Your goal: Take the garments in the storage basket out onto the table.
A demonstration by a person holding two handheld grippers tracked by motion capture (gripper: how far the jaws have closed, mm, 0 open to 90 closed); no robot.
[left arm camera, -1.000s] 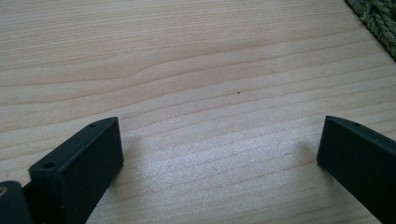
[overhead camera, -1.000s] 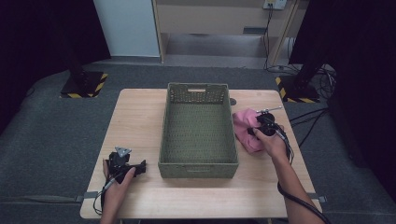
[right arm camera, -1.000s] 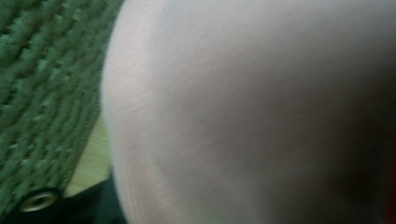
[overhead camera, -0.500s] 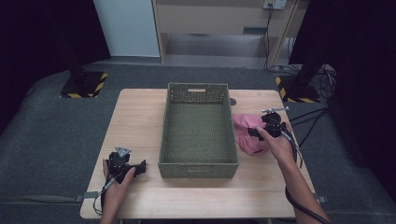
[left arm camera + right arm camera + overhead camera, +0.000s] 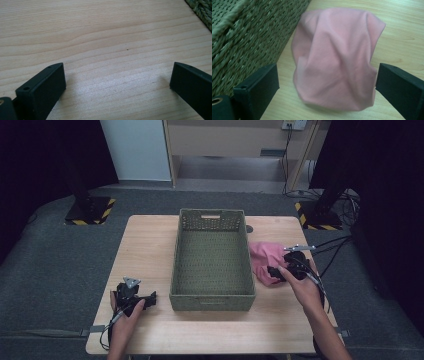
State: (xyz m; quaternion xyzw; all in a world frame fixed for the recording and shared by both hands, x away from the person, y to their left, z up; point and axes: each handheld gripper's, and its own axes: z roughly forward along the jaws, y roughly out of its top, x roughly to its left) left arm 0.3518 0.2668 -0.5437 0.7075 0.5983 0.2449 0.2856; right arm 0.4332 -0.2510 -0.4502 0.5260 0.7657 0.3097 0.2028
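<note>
A crumpled pink cloth [image 5: 262, 261] [image 5: 337, 57] lies on the wooden table just right of the green woven basket [image 5: 212, 295]. My right gripper [image 5: 274, 272] [image 5: 327, 82] is open at the cloth's near edge, its jaws spread to either side of the heap without closing on it. My left gripper [image 5: 150, 299] [image 5: 117, 80] rests open at the table's front left, with bare wood between its jaws. The basket's inside looks empty in the high view.
The basket's woven wall [image 5: 249, 37] stands close on the left in the right gripper view. A corner of the basket [image 5: 201, 10] shows at the top right in the left gripper view. Black stands with striped bases [image 5: 90, 212] sit on the floor beyond the table [image 5: 150, 245].
My right gripper has drawn back toward the near side of the cloth, from its top to its front edge. The left gripper has stayed put.
</note>
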